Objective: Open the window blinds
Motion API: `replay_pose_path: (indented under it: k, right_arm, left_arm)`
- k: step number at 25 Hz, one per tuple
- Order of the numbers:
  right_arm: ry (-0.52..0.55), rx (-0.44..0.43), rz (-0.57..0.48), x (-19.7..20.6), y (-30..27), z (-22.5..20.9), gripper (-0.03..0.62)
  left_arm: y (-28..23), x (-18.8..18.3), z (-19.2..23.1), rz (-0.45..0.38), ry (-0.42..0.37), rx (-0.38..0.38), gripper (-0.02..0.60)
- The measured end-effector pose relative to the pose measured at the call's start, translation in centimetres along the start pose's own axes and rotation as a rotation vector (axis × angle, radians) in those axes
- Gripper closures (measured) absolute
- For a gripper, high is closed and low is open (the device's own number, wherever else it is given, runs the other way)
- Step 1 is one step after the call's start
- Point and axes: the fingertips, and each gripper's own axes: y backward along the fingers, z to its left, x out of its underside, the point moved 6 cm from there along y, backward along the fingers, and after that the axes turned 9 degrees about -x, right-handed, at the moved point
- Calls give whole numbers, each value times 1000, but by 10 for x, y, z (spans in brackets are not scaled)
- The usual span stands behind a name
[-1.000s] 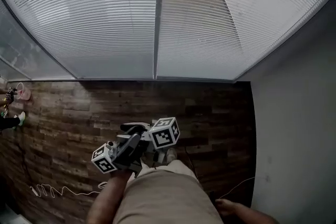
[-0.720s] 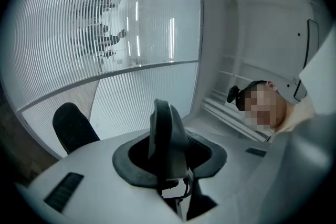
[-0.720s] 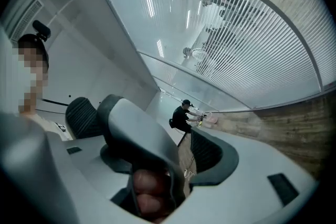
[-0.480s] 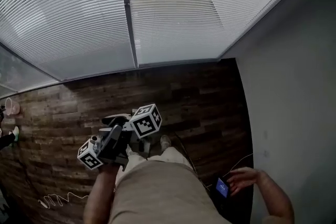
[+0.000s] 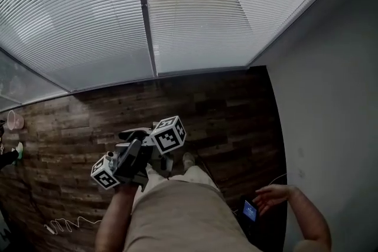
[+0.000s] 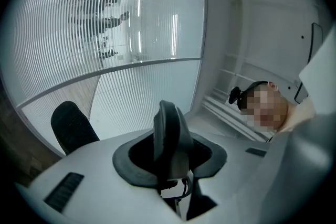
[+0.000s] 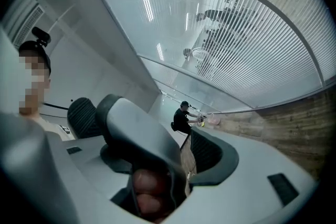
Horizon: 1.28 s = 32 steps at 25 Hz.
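White slatted window blinds (image 5: 77,20) fill the top of the head view with their slats closed, split by a grey upright frame bar (image 5: 146,20). They also show in the left gripper view as blinds (image 6: 105,34) and in the right gripper view as blinds (image 7: 252,34). Both grippers (image 5: 139,153) are bunched together in the person's left hand, low by the legs and well short of the window. Each gripper view is mostly blocked by the other gripper's white body. Only one black finger (image 6: 73,126) shows on the left and one ribbed finger (image 7: 84,115) on the right. Nothing is seen held.
The person's right hand (image 5: 274,195) hovers over a small device with a blue screen (image 5: 250,210) at the lower right. A white wall (image 5: 331,97) closes the right side. A thin cable (image 5: 65,224) lies on the wood floor. Another person (image 7: 184,118) crouches far off by the glass.
The head view has swung right, so the frame bar sits further left. The right hand and its blue-screened device came into view. The bunched grippers stayed by the legs.
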Motion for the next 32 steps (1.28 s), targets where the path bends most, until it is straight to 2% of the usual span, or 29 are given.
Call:
replay_pose_path:
  k: [10,16,22,25,27,29,30,32]
  right_arm:
    - [13,29,22,-4,4,15,336]
    - [48,37,-12,-1,16,42,336]
    - [125,63,-44,2,26,77,339]
    - [185,62,-87,8,35,93,349]
    - [231,17,-126,12,42,95,356]
    - [248,-38,-152,11,46,92,356]
    - [261,-29,-166,9,50,89,356]
    - [338,64,-191,6,63,85,358]
  left_arm:
    - [-4,2,-12,-15,24,38,449]
    - [-13,16,-37,25,17,71,449]
    - [-18,27,-66,83,15,174,449]
    - [-23,39,-78,165,17,242,449]
    - [-27,46,-82,227,-20,261,449]
    - [-30,47,-81,245,-71,234,449]
    - [-31,45,-79,233,-97,213,449]
    - [-30,36,-77,208,-185,161,447]
